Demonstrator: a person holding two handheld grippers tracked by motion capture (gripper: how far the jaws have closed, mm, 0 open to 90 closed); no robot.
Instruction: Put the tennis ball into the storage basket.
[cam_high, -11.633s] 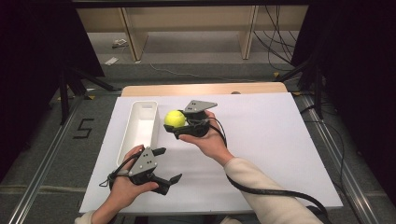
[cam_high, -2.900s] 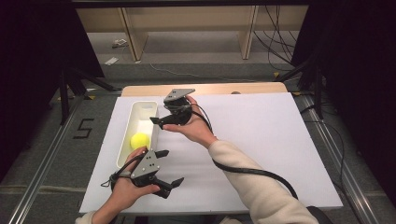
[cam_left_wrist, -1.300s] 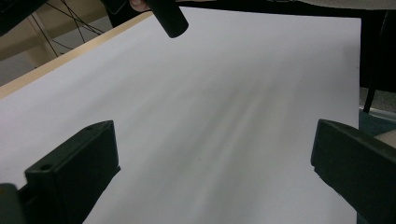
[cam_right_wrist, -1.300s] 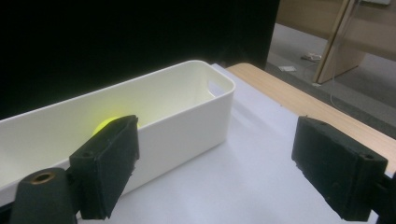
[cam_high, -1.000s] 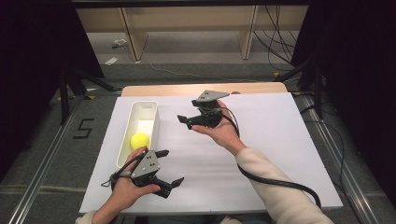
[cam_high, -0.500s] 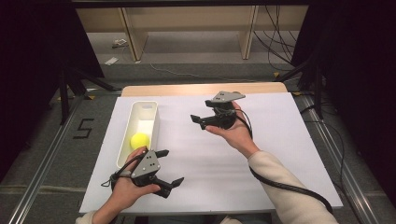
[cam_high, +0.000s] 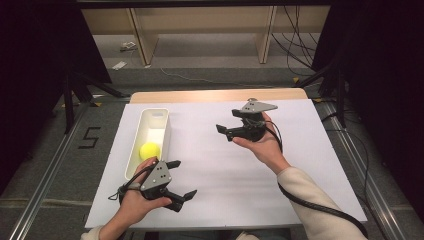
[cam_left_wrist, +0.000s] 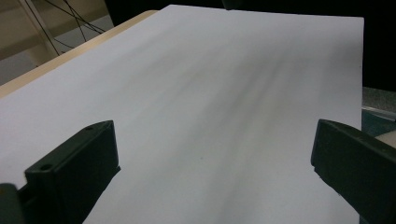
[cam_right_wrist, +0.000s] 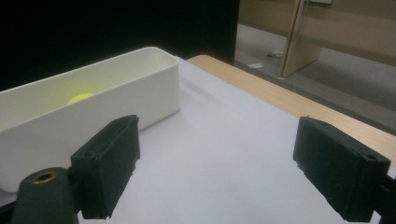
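My right gripper (cam_high: 226, 131): matt black plastic by the look of it, jaws flat-faced with a faintly grainy finish, topped by a smooth grey plate of dull sheen; a brass-coloured metal-looking ring sits at the base of one jaw in the right gripper view
My left gripper (cam_high: 181, 181): same matt black body, same grey plate
Tray (cam_high: 146, 121): smooth white plastic, slight gloss, faintly translucent
Ball (cam_high: 149, 150): yellow, matt
Table cover (cam_high: 210, 165): smooth matt white, paper-like
Table edge (cam_high: 215, 95): pale wood-look, smooth
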